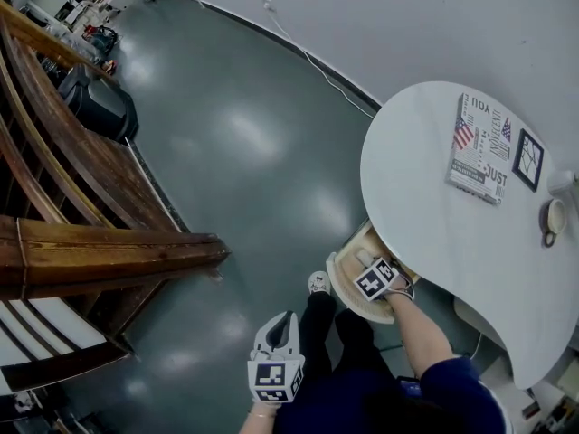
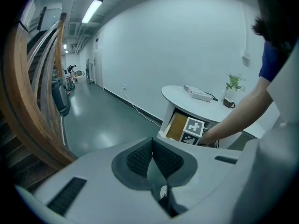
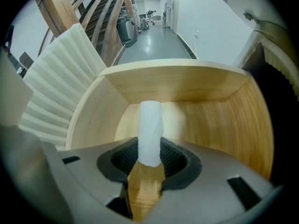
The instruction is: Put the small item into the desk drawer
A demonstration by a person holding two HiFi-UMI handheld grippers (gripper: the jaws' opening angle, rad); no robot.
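Note:
The small item (image 3: pixel 150 132) is a white, roll-shaped piece. My right gripper (image 3: pixel 149 157) is shut on it, and it sticks out past the pads over the wooden floor of the open drawer (image 3: pixel 215 125). In the head view the right gripper (image 1: pixel 366 265) reaches into the drawer (image 1: pixel 344 295) under the round white table (image 1: pixel 425 206). My left gripper (image 1: pixel 286 325) hangs low by the person's legs, away from the drawer. Its jaws (image 2: pixel 153 164) are shut with nothing between them. From the left gripper view the drawer (image 2: pixel 176 125) and the right gripper's marker cube (image 2: pixel 192 129) show ahead.
The drawer's ribbed white front (image 3: pixel 56 92) stands at its left. On the table lie a printed book (image 1: pixel 479 147), a black square (image 1: pixel 527 159) and a cup (image 1: pixel 554 217); a small plant (image 2: pixel 233 84) stands there too. A wooden stair railing (image 1: pixel 99 242) runs along the left.

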